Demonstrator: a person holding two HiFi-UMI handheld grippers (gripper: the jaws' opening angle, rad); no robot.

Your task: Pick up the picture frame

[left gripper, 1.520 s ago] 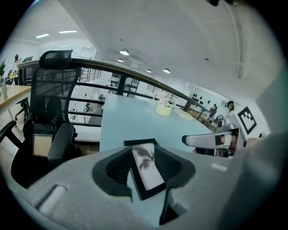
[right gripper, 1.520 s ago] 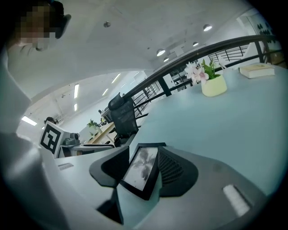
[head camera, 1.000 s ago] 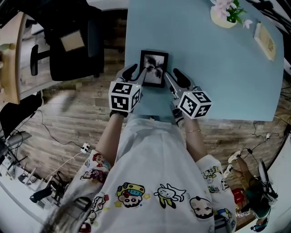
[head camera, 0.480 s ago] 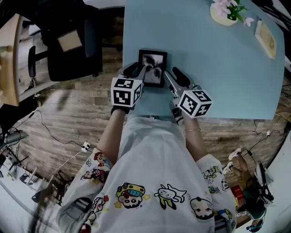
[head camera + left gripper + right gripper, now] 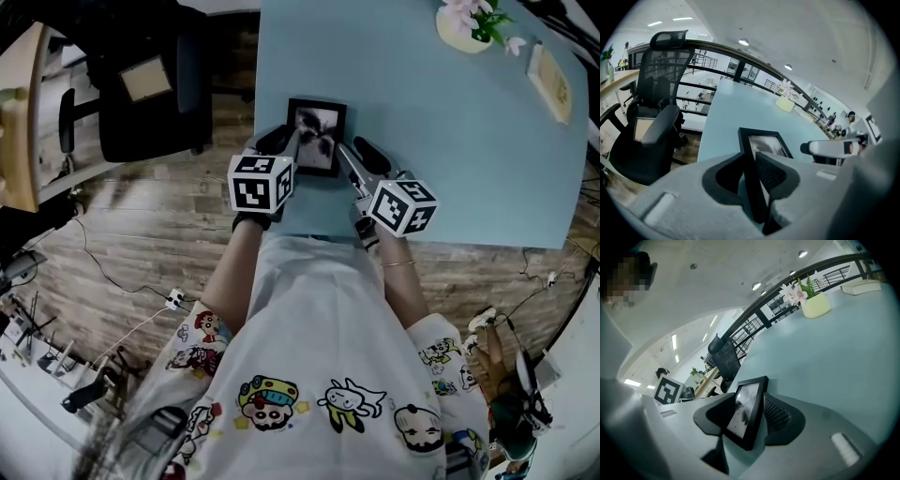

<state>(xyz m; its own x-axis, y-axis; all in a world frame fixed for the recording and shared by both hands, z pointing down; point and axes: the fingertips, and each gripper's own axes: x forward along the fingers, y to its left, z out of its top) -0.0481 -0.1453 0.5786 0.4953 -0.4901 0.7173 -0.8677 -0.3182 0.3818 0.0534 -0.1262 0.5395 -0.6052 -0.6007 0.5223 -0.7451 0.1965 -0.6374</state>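
Note:
A black picture frame (image 5: pixel 317 138) with a dark floral print lies on the light blue table (image 5: pixel 450 141), near its front left corner. My left gripper (image 5: pixel 286 142) straddles the frame's left edge. Its jaws are closing, and in the left gripper view both pads meet the frame (image 5: pixel 764 138) at my left gripper (image 5: pixel 750 161). My right gripper (image 5: pixel 352 152) is on the frame's right edge. In the right gripper view the frame (image 5: pixel 747 404) stands tilted between the pads of my right gripper (image 5: pixel 755 414), which is shut on it.
A pale pot of pink flowers (image 5: pixel 464 28) and a flat cream book (image 5: pixel 548 82) sit at the table's far side. A black office chair (image 5: pixel 141 94) stands left of the table on the wooden floor, with a wooden desk (image 5: pixel 19 112) beyond it.
The left gripper's jaws have narrowed onto the frame's left edge. The right gripper and the frame have hardly moved.

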